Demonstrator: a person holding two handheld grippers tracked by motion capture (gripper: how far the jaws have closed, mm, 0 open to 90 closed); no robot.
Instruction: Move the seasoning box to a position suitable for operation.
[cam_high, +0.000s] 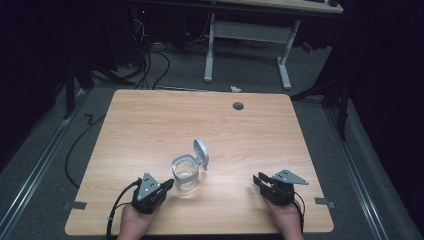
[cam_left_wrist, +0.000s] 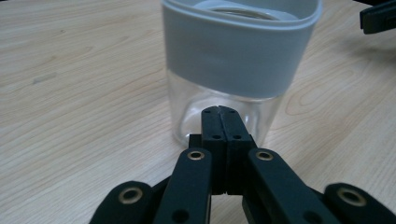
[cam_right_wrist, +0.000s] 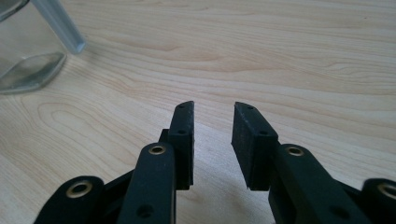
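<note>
A clear glass jar (cam_high: 186, 175) with a grey collar stands near the table's front middle, its hinged grey lid (cam_high: 201, 152) flipped up and open behind it. My left gripper (cam_high: 169, 185) lies just left of the jar, tips pointing at its base. In the left gripper view its jaws (cam_left_wrist: 219, 109) are pressed together with nothing between them, just short of the jar (cam_left_wrist: 238, 56). My right gripper (cam_high: 257, 179) rests at the front right, well apart from the jar. Its jaws (cam_right_wrist: 213, 109) stand parted over bare wood, with the jar (cam_right_wrist: 23, 60) off to the upper left.
The wooden table (cam_high: 150, 125) has a round cable hole (cam_high: 238, 105) near its far edge. A white desk frame (cam_high: 215, 45) and loose cables (cam_high: 150, 65) lie on the floor beyond. The right gripper's tips (cam_left_wrist: 378, 16) show past the jar.
</note>
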